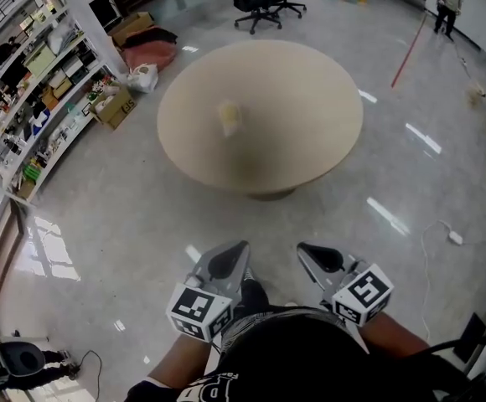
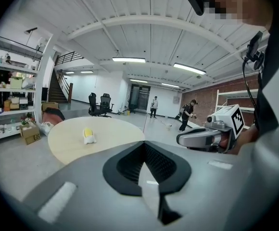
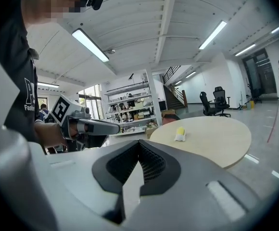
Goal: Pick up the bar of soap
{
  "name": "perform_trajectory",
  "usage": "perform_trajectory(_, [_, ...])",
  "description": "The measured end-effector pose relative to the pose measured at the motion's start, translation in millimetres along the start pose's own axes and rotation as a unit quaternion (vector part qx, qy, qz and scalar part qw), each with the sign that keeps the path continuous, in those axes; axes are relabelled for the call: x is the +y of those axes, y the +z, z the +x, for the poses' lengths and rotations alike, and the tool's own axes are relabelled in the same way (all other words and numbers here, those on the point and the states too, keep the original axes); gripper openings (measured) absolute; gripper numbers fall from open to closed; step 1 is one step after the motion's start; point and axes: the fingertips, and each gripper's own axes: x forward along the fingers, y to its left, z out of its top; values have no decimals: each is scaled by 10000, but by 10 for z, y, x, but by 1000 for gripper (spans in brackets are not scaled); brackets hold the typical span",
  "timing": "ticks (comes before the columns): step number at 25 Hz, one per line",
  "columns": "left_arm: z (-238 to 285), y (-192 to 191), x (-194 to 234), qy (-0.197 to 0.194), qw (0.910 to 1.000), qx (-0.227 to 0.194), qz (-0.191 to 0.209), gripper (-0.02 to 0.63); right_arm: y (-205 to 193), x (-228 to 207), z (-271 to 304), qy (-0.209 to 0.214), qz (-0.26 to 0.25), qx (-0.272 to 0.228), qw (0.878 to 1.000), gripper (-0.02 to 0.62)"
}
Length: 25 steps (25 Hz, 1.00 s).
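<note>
The bar of soap (image 1: 229, 117), pale with a yellow top, lies left of centre on the round beige table (image 1: 310, 99), well ahead of me. My left gripper (image 1: 226, 262) and right gripper (image 1: 320, 260) are held side by side low in the head view, short of the table. Both are shut with nothing between the jaws. The left gripper view has the soap (image 2: 88, 135) far ahead on the table (image 2: 110, 134), with my left gripper (image 2: 145, 147) pointing over it and the right gripper (image 2: 199, 137) to its right. In the right gripper view the soap (image 3: 180, 134) sits beyond my right gripper (image 3: 139, 147).
Stocked shelves (image 1: 42, 82) line the left wall, with a cardboard box (image 1: 114, 107) and bags (image 1: 149, 55) on the floor beside them. Office chairs (image 1: 260, 2) stand behind the table. A person (image 1: 448, 2) is far off at the right. A white cable (image 1: 444, 234) lies on the floor.
</note>
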Motion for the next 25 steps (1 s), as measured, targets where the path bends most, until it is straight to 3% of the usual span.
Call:
perform_trajectory(4, [-24,-91,350,40,9994,193,-288,8,72,23,357,78,94,88,9999,8])
perform_trajectory(15, [135,219,1500,253,9983,-80,-516,8,452,-261,1498,190,35,456,9988,8])
perform_trajectory(20, [156,312,2057,188,9982,-163,-551,8,711,-312,2037,111,-176,444,9988,8])
perform_trajectory(25, [169,462,2609,175,9984,-175,-514,8,781,-397,2425,-219,-25,627,9978,8])
